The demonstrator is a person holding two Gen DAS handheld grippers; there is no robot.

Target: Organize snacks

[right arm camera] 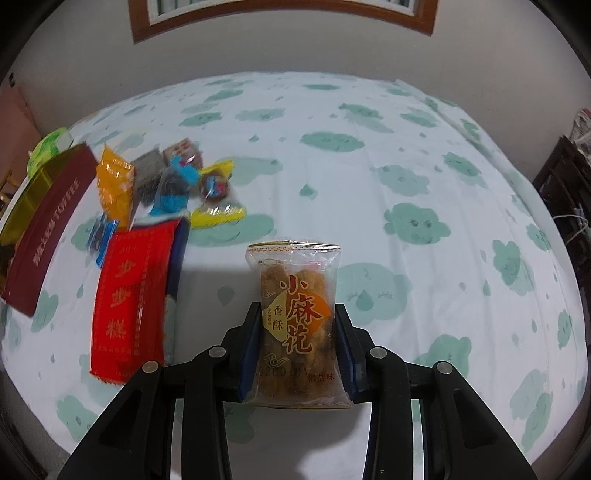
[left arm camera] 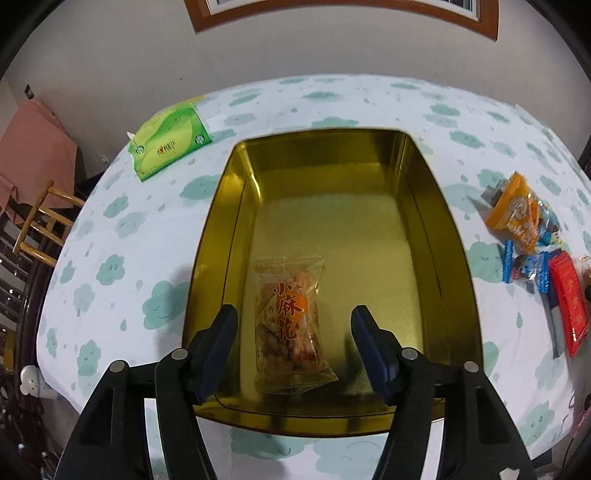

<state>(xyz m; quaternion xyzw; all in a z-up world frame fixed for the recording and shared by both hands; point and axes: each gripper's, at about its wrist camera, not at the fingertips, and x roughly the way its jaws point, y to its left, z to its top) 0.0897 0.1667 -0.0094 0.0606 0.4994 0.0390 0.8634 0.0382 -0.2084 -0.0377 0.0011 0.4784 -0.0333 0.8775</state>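
Surface: a table under a white cloth (right arm camera: 332,206) printed with teal clouds; a wood-framed picture (left arm camera: 343,14) hangs on the wall behind.
Tin: a gold-lined tin (left arm camera: 417,192) with dark red outer walls, open, in the middle of the table.
Snack in tin: one clear packet (left arm camera: 291,321) of fried twists with orange print lies flat on the tin's floor, at its near end.
Left gripper: the left gripper (left arm camera: 295,332) hangs over the tin's near end with fingers spread wide, one on each side of that packet and clear of it.
Right gripper: the right gripper (right arm camera: 297,347) pinches a second packet (right arm camera: 295,314) of the same kind by its two long edges, above the bare cloth.
Count: two twist packets; one tin.
Pile: loose snacks lie between the tin and the right gripper: a red pack (right arm camera: 129,299), an orange pack (right arm camera: 114,184), a yellow one (right arm camera: 216,214), and blue-wrapped sweets (right arm camera: 173,188); their number cannot be told through the blur.
Around: a green tissue box (left arm camera: 170,140) left of the tin; a wooden chair (left arm camera: 44,221) beyond the table edge.
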